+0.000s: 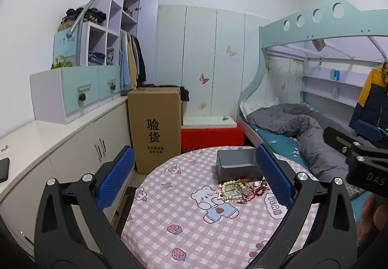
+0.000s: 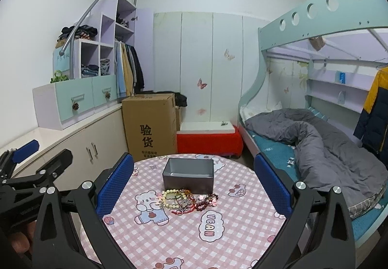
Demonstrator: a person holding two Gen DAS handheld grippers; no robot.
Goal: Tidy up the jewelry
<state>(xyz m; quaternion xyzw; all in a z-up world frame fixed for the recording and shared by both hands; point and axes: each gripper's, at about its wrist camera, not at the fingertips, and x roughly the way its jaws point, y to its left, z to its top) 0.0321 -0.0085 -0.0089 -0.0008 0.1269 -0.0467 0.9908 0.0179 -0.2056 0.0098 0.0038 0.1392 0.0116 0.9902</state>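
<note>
A pile of jewelry (image 1: pixel 240 190) with a cream bead bracelet, red cords and dark red beads lies on the round table (image 1: pixel 189 227) with a pink checked cloth. It also shows in the right wrist view (image 2: pixel 188 201). An open grey box (image 1: pixel 238 164) stands just behind the pile, also in the right wrist view (image 2: pixel 188 175). My left gripper (image 1: pixel 195 178) is open and empty, above the table's near side. My right gripper (image 2: pixel 194 186) is open and empty, with the pile and box between its fingers in view.
A tall cardboard box (image 2: pixel 150 127) stands behind the table on the left by low cabinets (image 1: pixel 80 147). A red bench (image 2: pixel 209 141) sits at the back. A bunk bed with a grey quilt (image 2: pixel 322 145) lies to the right.
</note>
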